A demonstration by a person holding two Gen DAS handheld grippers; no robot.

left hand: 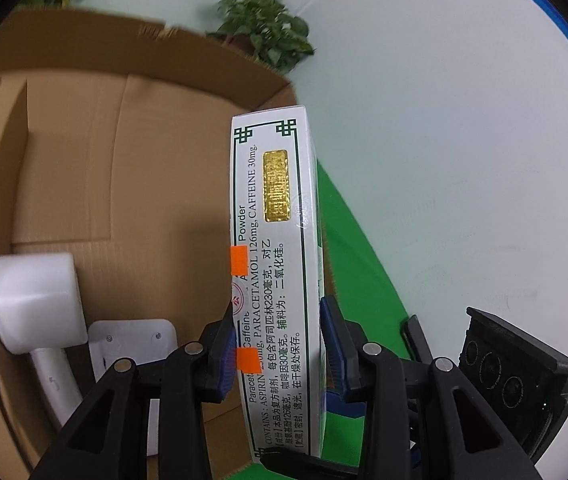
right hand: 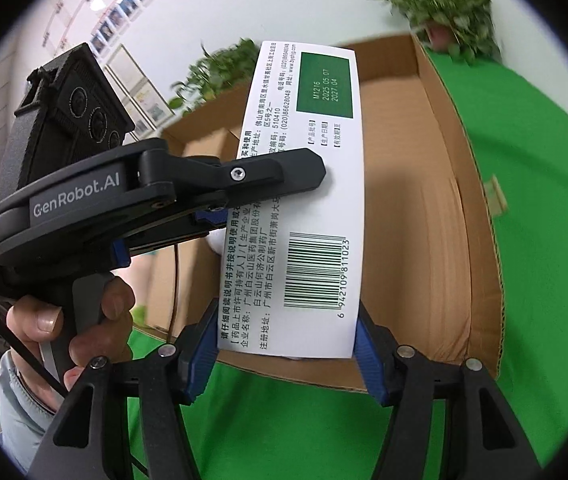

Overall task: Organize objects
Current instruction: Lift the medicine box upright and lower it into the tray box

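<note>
Both the left gripper [left hand: 279,344] and right gripper [right hand: 288,344] are clamping the light, crushable box [left hand: 273,264] by its flat faces over the carton [left hand: 83,160].

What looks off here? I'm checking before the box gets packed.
The box is gripped by both the left gripper and the right gripper at once, held by the carton. The carton's far edge looks ragged. Nothing looks spilled.
</note>
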